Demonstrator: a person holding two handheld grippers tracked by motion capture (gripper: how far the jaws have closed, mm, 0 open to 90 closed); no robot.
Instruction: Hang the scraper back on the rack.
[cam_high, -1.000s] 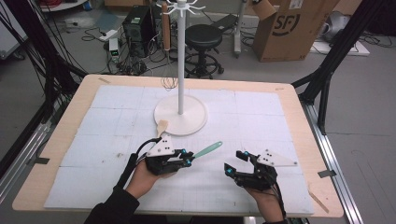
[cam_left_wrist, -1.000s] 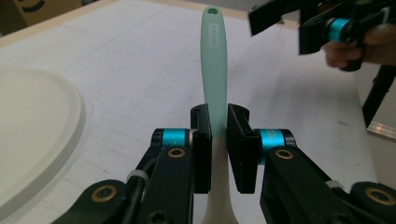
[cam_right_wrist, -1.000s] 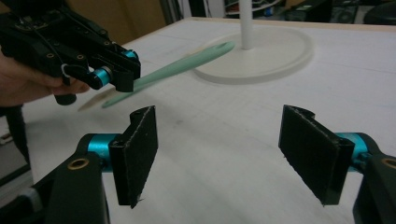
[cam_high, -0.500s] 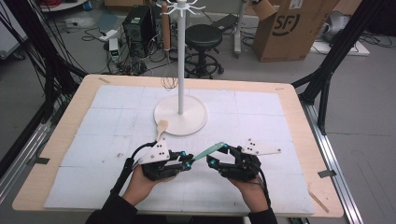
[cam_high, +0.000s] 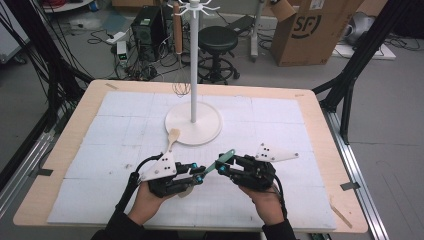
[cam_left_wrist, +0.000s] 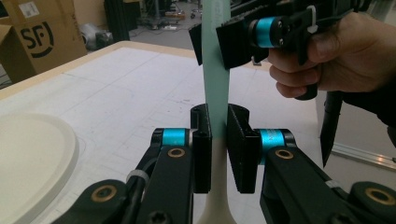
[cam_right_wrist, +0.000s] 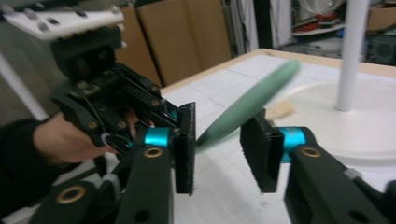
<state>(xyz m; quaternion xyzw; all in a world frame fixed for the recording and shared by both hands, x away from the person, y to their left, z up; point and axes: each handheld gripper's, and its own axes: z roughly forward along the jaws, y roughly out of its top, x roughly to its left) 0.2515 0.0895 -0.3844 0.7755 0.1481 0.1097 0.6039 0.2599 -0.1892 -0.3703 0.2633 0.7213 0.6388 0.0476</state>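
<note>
A spatula (cam_high: 227, 157) with a mint-green handle and a cream head hangs above the table between both grippers. My left gripper (cam_high: 200, 176) is shut on its neck, where green meets cream (cam_left_wrist: 217, 126). My right gripper (cam_high: 222, 167) has come in from the right, and its jaws have just been closing. Their pads (cam_left_wrist: 236, 42) now sit against both edges of the green handle (cam_right_wrist: 247, 105), which slants up across the gap in the right gripper view.
A white hook stand (cam_high: 193, 65) on a round base (cam_high: 200, 132) stands mid-table, with a whisk (cam_high: 181, 88) hanging from it. A wooden spatula (cam_high: 172, 137) lies at the base's left edge. White mats (cam_high: 300, 130) cover the wooden table.
The right gripper moved left from the table's right side to the spatula's handle and closed around it. The left gripper rose slightly with the spatula.
</note>
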